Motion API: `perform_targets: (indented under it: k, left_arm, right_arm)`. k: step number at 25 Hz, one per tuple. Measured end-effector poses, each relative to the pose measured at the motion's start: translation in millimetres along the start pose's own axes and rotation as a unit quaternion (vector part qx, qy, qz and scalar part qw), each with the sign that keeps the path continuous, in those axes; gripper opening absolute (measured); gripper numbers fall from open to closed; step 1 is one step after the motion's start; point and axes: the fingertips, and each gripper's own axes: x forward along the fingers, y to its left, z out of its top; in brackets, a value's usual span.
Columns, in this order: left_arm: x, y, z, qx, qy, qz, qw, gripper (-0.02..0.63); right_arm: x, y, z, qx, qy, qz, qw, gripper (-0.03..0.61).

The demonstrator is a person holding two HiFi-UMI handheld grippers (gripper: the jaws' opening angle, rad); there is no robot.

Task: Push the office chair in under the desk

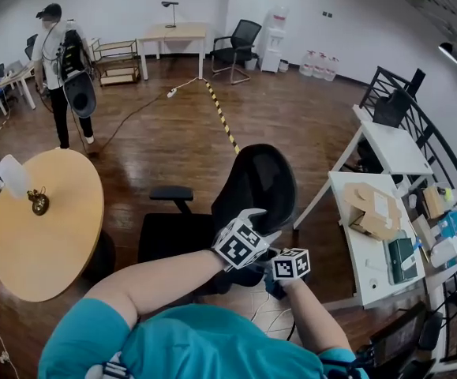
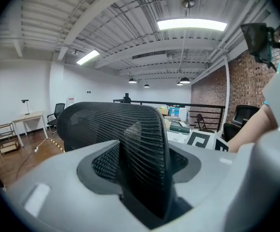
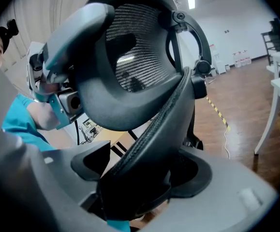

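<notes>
The black mesh office chair [image 1: 256,180] stands on the wooden floor, its backrest toward me and its seat [image 1: 173,239] to the left. In the head view my left gripper [image 1: 248,231] is at the backrest's near edge and my right gripper [image 1: 279,271] sits just beside it, lower on the backrest's rim. In the left gripper view the mesh backrest [image 2: 115,129] runs down between the jaws of the left gripper [image 2: 144,197], which close on it. The backrest's padded rim [image 3: 144,144] fills the jaws of the right gripper [image 3: 140,187]. The white desk [image 1: 354,235] stands right of the chair.
A round wooden table [image 1: 46,227] is at the left with a small lamp on it. A cardboard box [image 1: 374,212] and other items lie on the white desk. A person [image 1: 62,61] stands far left. Yellow-black tape [image 1: 222,117] crosses the floor. Black railing [image 1: 449,290] lines the right.
</notes>
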Motion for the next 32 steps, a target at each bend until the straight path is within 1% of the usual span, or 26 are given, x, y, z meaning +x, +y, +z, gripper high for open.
perform_targets:
  k: [9, 11, 15, 18, 22, 29, 32]
  left_arm:
    - [-63.2, 50.8, -23.6, -0.018, 0.006, 0.023, 0.9995, 0.213]
    - [-73.5, 64.4, -26.6, -0.020, -0.002, 0.034, 0.9992, 0.211]
    - [-92.0, 87.6, -33.7, -0.028, -0.011, 0.051, 0.9983, 0.206]
    - [-113.6, 99.6, -41.7, -0.039, 0.004, 0.055, 0.9977, 0.199]
    - [-139.3, 117.1, -49.8, -0.045, 0.006, 0.067, 0.9967, 0.192]
    - [-187.6, 149.0, -58.8, -0.057, 0.000, 0.086, 0.9946, 0.180]
    - [-204.9, 165.0, -60.6, -0.059, -0.014, 0.100, 0.9931, 0.179]
  right_arm:
    - [80.2, 46.5, 12.1, 0.010, 0.023, 0.033, 0.999, 0.364]
    - [97.1, 52.1, 11.9, 0.016, 0.031, 0.039, 0.999, 0.363]
    - [126.4, 64.8, 19.0, 0.010, 0.041, 0.044, 0.998, 0.364]
    - [149.1, 80.2, 26.0, 0.006, 0.045, 0.052, 0.998, 0.364]
    - [178.4, 95.3, 24.9, 0.019, 0.060, 0.056, 0.996, 0.365]
    - [228.1, 134.4, 41.3, 0.013, 0.069, 0.065, 0.995, 0.368]
    - [250.7, 136.0, 40.7, 0.015, 0.076, 0.062, 0.995, 0.370]
